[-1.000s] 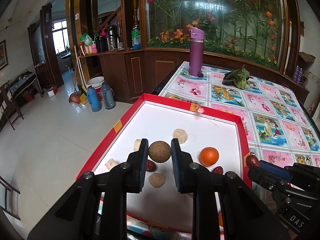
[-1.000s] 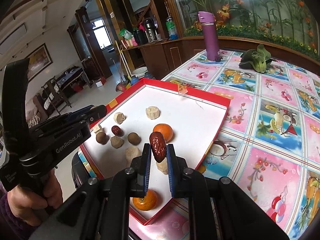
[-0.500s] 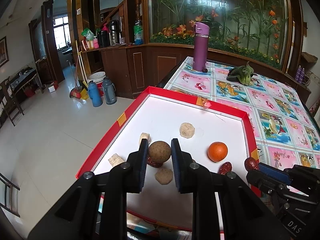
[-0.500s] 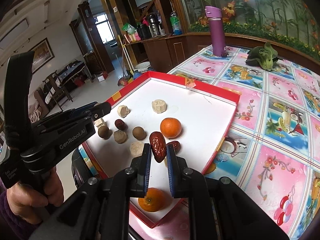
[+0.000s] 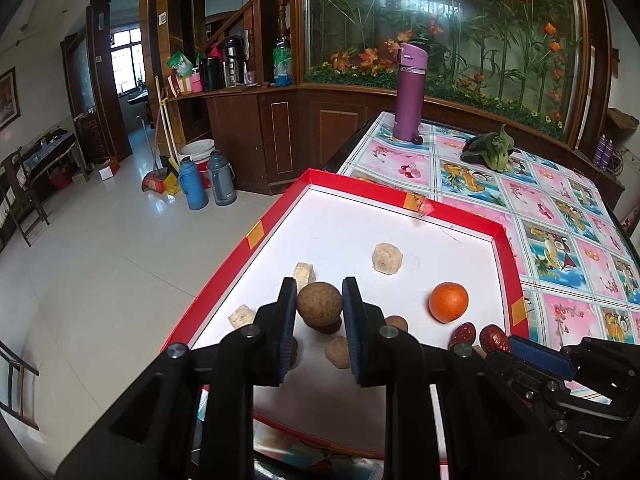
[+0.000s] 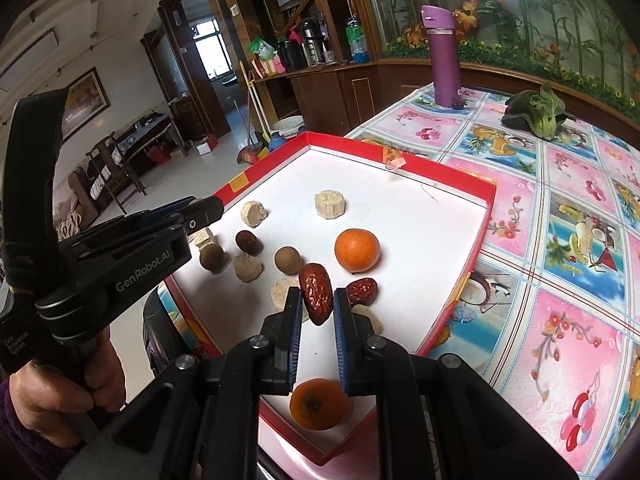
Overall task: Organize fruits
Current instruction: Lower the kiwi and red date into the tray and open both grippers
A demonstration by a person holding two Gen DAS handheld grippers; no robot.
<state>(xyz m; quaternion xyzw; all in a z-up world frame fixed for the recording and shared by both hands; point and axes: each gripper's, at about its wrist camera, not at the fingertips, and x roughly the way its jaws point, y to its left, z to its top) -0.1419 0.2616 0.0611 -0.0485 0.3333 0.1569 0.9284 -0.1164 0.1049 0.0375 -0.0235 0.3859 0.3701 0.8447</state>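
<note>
My left gripper [image 5: 319,307] is shut on a round brown longan [image 5: 319,305] and holds it above the near left part of the red-rimmed white tray [image 5: 256,236]. My right gripper [image 6: 316,300] is shut on a wrinkled red date [image 6: 316,298] and holds it over the tray's near edge. In the tray lie an orange [image 6: 357,250], a second orange [image 6: 318,404] near the front, another red date [image 6: 363,291], a loose longan [image 6: 287,260] and several pale banana pieces [image 6: 330,205].
The tray [image 6: 486,216] sits at the corner of a table with a pink picture cloth [image 6: 560,280]. A purple bottle [image 6: 442,56] and a green vegetable [image 6: 536,114] stand at the far end. The floor drops away to the left.
Both grippers have pulled back and risen a little with their fruit still held. The tray's contents look unmoved.
</note>
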